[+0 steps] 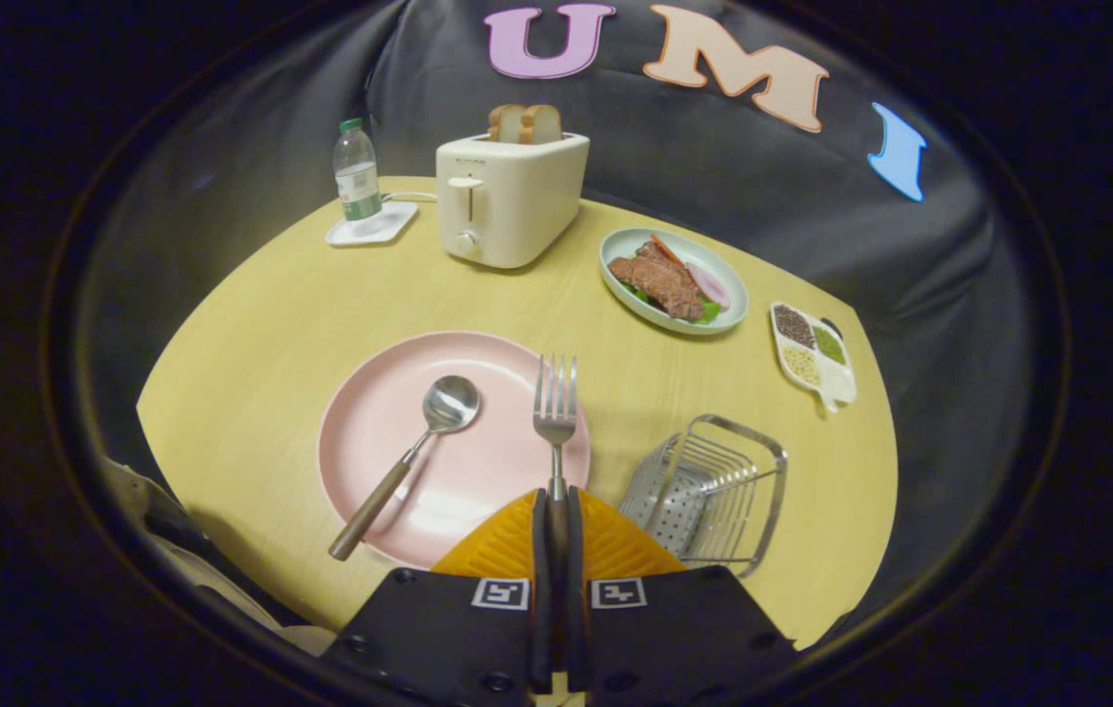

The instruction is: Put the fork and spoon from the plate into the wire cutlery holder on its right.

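The hand-held gripper (557, 525) is clamped on the handle of the silver metal fork (555, 407), tines pointing straight ahead over the round pink plate (389, 432). The silver wire cutlery holder (713, 486) lies just right of the fingers; the wooden-handled spoon (409, 462) rests on the plate, left.

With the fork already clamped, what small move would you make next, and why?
I would probably carry the fork a little to the right, toward the wire cutlery holder. The hand-held gripper is shut on the fork's handle, the tines still hang over the pink plate, and the holder stands just right of the fingers. The spoon lies on the plate and can wait.
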`<state>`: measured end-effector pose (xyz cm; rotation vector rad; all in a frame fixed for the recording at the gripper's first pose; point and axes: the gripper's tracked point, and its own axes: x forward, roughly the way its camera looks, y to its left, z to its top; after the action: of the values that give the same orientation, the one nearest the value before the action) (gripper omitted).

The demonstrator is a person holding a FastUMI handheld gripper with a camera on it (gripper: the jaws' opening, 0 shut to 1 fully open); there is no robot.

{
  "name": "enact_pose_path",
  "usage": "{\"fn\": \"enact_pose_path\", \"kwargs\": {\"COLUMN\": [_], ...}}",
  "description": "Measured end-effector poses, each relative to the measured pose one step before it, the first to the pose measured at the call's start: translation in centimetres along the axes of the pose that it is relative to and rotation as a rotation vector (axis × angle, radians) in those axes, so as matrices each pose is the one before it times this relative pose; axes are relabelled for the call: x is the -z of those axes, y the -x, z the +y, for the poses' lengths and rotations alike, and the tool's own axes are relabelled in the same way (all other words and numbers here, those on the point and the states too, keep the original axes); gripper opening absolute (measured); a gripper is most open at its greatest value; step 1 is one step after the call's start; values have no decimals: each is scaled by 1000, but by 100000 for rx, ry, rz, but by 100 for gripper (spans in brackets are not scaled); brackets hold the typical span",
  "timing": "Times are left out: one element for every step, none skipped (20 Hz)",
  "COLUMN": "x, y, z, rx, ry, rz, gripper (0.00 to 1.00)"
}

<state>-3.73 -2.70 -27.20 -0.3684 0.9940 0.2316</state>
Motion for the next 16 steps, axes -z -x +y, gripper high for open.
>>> {"fn": "enact_pose_path", "kwargs": {"x": [-104,-96,-57,-19,148,159,322,143,436,292,393,392,546,386,390,298], "y": [632,426,490,441,397,356,387,340,353,342,246,183,89,17,-84,-22], "z": [-551,-385,-532,-783,-959,-905,-789,-813,-870,-604,-817,-750,-658,-319,143,47], "rx": [-343,-566,-397,155,763,571,131,300,-185,-314,187,105,283,-1112,-1579,-1552], "ry": [389,2,61,757,1084,1109,839,430,965,1431,1989,2113,1512,964,566,982], "rz": [780,581,593,1046,654,1095,1263,845,1479,1249,1322,1549,1683,1825,1849,1982], "gripper": [9,9,9,9,9,9,9,9,9,9,9,9,9,9,9,9]}}
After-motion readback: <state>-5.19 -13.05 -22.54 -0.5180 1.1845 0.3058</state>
